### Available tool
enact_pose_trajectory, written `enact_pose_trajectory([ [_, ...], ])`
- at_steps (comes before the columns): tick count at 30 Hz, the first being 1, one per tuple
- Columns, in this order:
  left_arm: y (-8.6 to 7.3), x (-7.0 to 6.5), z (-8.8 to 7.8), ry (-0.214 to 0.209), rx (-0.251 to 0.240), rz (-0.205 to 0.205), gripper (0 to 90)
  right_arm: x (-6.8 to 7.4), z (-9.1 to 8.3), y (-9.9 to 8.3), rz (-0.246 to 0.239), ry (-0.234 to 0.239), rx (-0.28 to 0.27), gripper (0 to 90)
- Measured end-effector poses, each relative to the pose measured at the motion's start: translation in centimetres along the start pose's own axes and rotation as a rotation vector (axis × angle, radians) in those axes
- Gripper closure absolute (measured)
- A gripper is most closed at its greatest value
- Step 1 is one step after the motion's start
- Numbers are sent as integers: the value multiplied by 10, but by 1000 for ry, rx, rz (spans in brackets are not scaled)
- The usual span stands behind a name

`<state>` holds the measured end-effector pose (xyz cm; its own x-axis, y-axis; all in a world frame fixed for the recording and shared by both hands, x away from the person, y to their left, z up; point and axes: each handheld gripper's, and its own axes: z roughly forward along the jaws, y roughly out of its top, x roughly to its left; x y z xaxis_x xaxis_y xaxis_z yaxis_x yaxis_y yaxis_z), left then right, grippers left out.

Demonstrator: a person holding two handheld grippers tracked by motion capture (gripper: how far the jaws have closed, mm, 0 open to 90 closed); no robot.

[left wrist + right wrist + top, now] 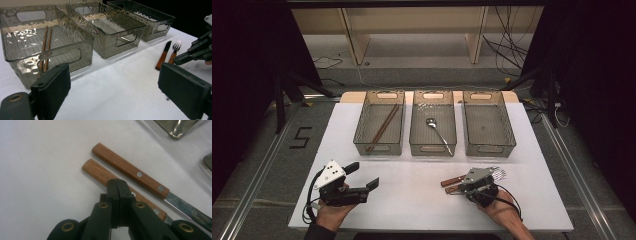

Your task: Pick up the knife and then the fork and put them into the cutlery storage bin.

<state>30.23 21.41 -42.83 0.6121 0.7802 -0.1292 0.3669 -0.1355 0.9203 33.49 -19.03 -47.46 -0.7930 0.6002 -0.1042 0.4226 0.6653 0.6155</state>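
Note:
A wooden-handled knife (pixel 125 167) and a wooden-handled fork (pixel 96 171) lie side by side on the white table at the front right. My right gripper (pixel 117 187) is shut, jaws pressed together with nothing between them, tips just over the fork's handle. In the high view the right gripper (pixel 462 186) covers the middle of both pieces, and the fork's tines (pixel 498 173) stick out behind it. My left gripper (pixel 364 175) stands open at the front left, holding nothing. From the left gripper view, its own wide-apart jaws frame the knife (pixel 163 55) and fork (pixel 175 50).
Three smoky clear bins stand in a row at the back of the table. The left bin (pixel 361 127) holds chopsticks (pixel 383 126), the middle bin (pixel 414 127) a spoon (pixel 438 131), and the right bin (pixel 488 125) holds nothing. White tabletop (pixel 412 185) lies between my hands.

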Motion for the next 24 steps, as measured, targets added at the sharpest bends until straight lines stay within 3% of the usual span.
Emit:
enact_pose_trajectory([
  [8,0,0,0,1,-1,-5,108,-16,-14,12,-15,18,-13,834],
  [11,0,0,1,-1,-1,-6,108,-25,-20,23,-36,45,-6,724],
  [13,0,1,1,-1,-1,-6,108,-29,-21,31,-74,51,25,621],
  [19,0,0,1,-2,-4,-6,108,-40,-20,56,-216,102,112,477],
  [24,0,0,1,-3,-3,-5,107,-42,-13,75,-338,139,192,423],
])
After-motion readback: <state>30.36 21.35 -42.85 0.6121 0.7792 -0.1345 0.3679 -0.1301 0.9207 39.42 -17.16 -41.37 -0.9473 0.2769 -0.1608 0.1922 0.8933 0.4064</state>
